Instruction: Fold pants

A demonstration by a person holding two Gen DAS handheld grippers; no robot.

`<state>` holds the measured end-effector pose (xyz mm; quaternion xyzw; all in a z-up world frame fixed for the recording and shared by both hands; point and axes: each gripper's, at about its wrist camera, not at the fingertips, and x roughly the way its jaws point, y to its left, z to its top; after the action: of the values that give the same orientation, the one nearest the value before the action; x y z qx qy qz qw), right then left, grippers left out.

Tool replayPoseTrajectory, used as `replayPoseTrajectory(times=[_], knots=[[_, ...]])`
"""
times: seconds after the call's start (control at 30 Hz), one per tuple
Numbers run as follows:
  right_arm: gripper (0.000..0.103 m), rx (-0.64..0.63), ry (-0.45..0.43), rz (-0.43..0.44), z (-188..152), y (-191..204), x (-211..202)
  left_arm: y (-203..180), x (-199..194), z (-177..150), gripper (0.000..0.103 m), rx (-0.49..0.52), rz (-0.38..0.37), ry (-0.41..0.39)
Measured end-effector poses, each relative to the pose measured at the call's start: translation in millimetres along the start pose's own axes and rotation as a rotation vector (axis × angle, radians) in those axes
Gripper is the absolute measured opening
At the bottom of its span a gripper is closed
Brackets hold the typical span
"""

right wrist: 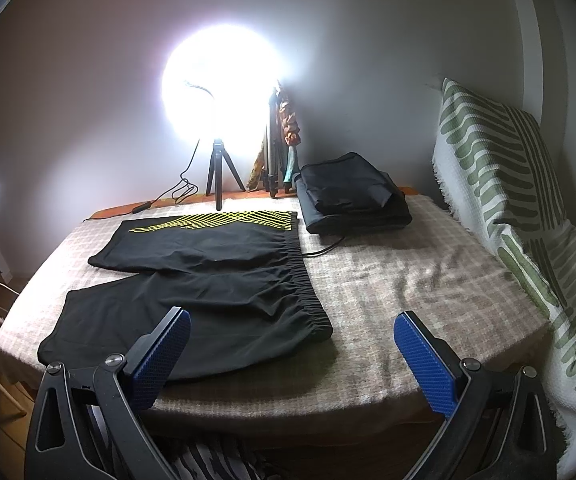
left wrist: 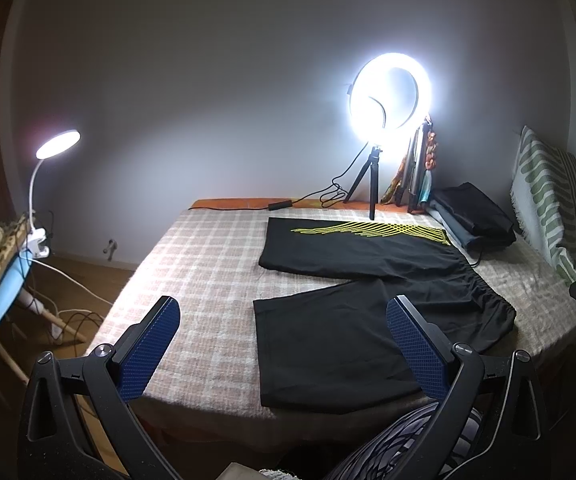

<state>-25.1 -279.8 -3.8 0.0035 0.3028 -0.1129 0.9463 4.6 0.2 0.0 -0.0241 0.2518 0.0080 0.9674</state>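
Black shorts-style pants (left wrist: 368,292) with a yellow line pattern on the far leg lie spread flat on the checked bedspread (left wrist: 208,272), legs to the left and elastic waistband to the right. They also show in the right wrist view (right wrist: 208,280). My left gripper (left wrist: 284,320) is open and empty, held above the bed's near edge in front of the near leg. My right gripper (right wrist: 292,334) is open and empty, near the front edge by the waistband's near corner.
A lit ring light on a tripod (left wrist: 388,96) stands at the bed's far edge, with a cable and a folded tripod beside it. Folded dark clothes (right wrist: 352,196) lie at the back right. A patterned cushion (right wrist: 508,208) lines the right side. A desk lamp (left wrist: 56,144) and chair stand left.
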Motion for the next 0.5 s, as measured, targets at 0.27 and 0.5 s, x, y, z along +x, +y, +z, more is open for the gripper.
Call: replayPoseTrajectory(times=[0.27,0.5], knots=[[0.103,0.001,0.002,0.003,-1.3,0.6,0.4,0.5,1.4,0.0,0.103,0.0,-0.003,0.002],[0.103,-0.002,0.005,0.008,-3.4,0.8,2.5,-0.3,4.0,-1.2,0.103,0.005,-0.002,0.005]])
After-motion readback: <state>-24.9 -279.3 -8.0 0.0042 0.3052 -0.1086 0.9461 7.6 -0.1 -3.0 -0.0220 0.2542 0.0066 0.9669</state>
